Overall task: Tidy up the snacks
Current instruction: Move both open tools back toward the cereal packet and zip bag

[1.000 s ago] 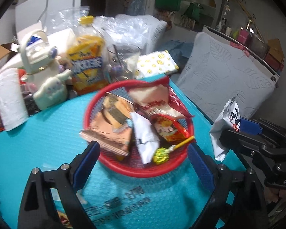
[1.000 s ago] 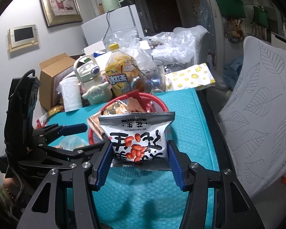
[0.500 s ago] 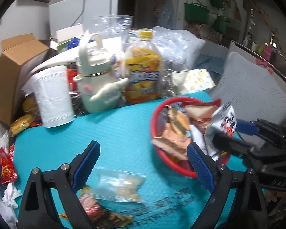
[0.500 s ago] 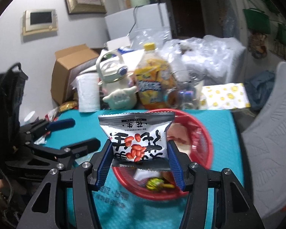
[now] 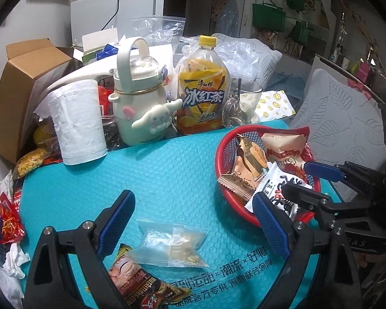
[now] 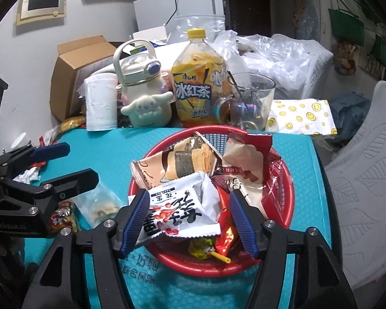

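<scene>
A red mesh basket [image 6: 283,219] [image 5: 224,154] on the teal mat holds several snack packets. A white peanut packet [image 6: 182,211] [image 5: 275,188] lies tilted on its front rim, between the jaws of my right gripper [image 6: 190,221], which stand open around it. My left gripper [image 5: 193,221] is open and empty above a clear bag of small snacks [image 5: 172,244] [image 6: 100,203]. A brown and red packet [image 5: 141,285] lies beside that bag, near the left finger.
A cream kettle-shaped bottle [image 5: 139,108], an iced tea bottle [image 5: 200,95], a glass mug [image 5: 242,105], a paper roll [image 5: 77,123] and a cardboard box [image 5: 20,95] crowd the back edge. Red wrappers [image 5: 7,224] lie at the mat's left edge. A grey cushion [image 5: 342,123] is at the right.
My right gripper carried the peanut packet over the basket, lowered it and opened; the packet now rests on the rim. My left gripper swung left, over the clear bag.
</scene>
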`<action>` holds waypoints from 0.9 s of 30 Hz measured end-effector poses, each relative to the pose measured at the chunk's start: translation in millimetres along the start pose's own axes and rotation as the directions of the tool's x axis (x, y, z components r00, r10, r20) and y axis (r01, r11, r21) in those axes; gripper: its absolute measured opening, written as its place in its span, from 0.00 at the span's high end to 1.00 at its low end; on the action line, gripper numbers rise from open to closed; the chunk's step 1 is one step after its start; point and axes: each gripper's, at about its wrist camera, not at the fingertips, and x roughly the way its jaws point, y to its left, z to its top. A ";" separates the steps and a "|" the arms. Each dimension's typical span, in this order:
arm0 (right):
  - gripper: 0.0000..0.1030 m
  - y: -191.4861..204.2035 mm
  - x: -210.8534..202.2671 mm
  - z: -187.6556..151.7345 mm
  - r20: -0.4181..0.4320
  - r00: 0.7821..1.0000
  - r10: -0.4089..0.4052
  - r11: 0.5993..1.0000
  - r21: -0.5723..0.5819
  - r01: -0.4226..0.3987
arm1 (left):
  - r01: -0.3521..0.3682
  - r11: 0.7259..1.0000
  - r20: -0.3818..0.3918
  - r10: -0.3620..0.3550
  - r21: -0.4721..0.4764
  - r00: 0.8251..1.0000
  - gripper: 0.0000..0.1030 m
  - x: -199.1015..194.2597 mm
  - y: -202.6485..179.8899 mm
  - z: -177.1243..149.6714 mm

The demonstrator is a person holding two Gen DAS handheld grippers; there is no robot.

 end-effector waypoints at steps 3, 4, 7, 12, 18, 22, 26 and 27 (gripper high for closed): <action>0.38 3.0 -6.0 1.3 0.009 1.000 0.003 1.000 -0.001 -0.003 | 0.001 1.000 0.013 -0.001 0.002 1.000 0.10 -9.7 -1.3 0.3; 0.38 4.3 -8.7 1.9 0.013 1.000 0.004 1.000 -0.002 -0.004 | 0.001 1.000 0.020 -0.001 0.003 1.000 0.10 -14.3 -1.6 0.4; 0.38 8.4 -17.6 3.2 0.029 1.000 0.009 1.000 -0.003 -0.009 | -0.002 1.000 0.037 0.002 0.006 0.999 0.10 -26.6 -2.4 0.4; 0.38 19.4 -39.1 5.9 0.063 0.998 0.012 1.000 -0.009 -0.011 | -0.005 1.000 0.079 0.004 0.010 0.997 0.10 -55.5 -3.4 -0.2; 0.38 38.0 -74.1 8.9 0.120 0.993 0.021 0.999 -0.033 -0.017 | -0.009 1.000 0.137 0.006 0.020 0.991 0.10 -93.9 -3.3 -3.4; 0.38 53.1 -98.2 8.5 0.158 0.987 0.026 0.998 -0.056 -0.018 | -0.018 0.999 0.171 0.014 0.027 0.985 0.10 -121.4 -4.1 -9.8; 0.38 70.7 -120.2 3.9 0.189 0.981 0.044 0.996 -0.081 -0.030 | -0.033 0.999 0.199 0.025 0.035 0.980 0.10 -147.1 -3.0 -18.8; 0.38 74.2 -124.2 1.8 0.193 0.980 0.049 0.996 -0.086 -0.033 | -0.037 0.999 0.205 0.029 0.035 0.978 0.10 -153.6 -2.3 -21.9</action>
